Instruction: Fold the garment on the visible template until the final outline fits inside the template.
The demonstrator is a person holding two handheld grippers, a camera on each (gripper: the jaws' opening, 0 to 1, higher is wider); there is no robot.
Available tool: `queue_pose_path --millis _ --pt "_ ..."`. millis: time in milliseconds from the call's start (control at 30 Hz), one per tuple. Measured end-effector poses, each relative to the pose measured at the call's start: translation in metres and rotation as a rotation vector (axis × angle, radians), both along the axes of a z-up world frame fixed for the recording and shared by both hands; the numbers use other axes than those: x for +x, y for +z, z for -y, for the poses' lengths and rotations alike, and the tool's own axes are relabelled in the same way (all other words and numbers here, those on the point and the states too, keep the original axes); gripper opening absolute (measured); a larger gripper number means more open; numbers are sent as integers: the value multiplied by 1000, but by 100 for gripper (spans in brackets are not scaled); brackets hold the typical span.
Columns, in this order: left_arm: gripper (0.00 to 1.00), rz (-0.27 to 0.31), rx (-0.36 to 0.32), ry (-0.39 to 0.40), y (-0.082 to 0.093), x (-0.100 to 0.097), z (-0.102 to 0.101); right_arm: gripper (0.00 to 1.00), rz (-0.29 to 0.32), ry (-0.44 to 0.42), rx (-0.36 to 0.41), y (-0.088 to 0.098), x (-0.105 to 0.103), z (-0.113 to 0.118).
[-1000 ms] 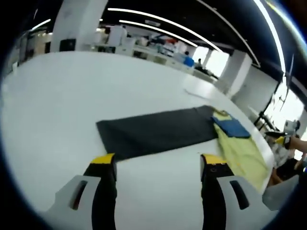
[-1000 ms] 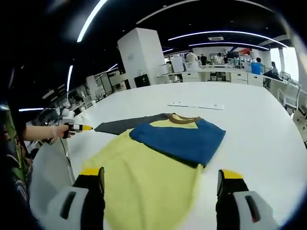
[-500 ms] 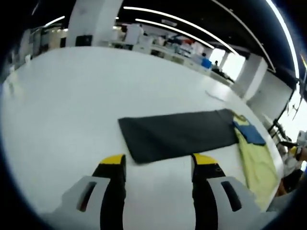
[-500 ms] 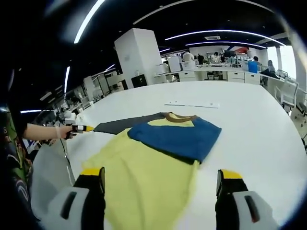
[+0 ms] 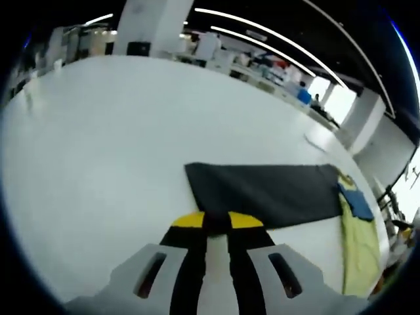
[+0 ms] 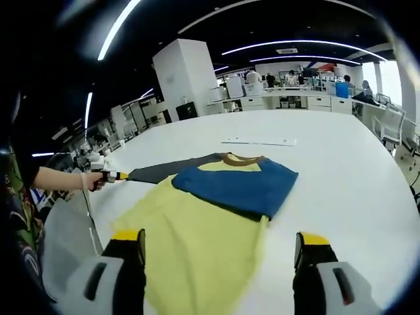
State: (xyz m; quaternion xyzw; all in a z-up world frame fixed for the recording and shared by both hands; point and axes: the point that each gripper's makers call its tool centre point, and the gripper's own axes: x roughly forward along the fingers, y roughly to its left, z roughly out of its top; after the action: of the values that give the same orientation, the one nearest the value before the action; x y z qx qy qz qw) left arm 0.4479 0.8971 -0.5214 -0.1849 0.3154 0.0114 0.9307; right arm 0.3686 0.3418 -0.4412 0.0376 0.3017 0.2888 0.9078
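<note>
at the dark template's (image 5: 269, 193) near edge, left tool (image 5: 216, 220) pinched together, right tool (image 6: 220, 243) apart over garment (image 6: 203, 236)

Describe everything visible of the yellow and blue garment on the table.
The garment is a soft cloth shirt, pale yellow with a brown collar, lying flat on the white table. A blue part is folded across its upper half. Its far end overlaps a dark grey mat. The right gripper hovers open above its near edge, apart from it.
</note>
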Motion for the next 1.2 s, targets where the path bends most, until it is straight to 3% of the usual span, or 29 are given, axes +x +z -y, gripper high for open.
queue_pose_path --millis 200,400,767,900,1100,1200 --pt "0 28 -13 6 7 1 1 94 -3 -8 6 -1 -2 1" --pt "0 99 -75 -4 35 5 14 93 8 -7 15 2 -3 -1" --pt "0 205 -129 -105 81 34 39 93 25 -13 46 4 -6 -2" --pt "0 224 -146 -166 97 42 66 93 32 -21 60 4 -8 -1" --pt "0 261 -166 -271 129 50 126 93 46 -42 83 4 -12 6" --pt "0 277 -177 -317 136 63 148 93 51 -57 94 4 -15 11"
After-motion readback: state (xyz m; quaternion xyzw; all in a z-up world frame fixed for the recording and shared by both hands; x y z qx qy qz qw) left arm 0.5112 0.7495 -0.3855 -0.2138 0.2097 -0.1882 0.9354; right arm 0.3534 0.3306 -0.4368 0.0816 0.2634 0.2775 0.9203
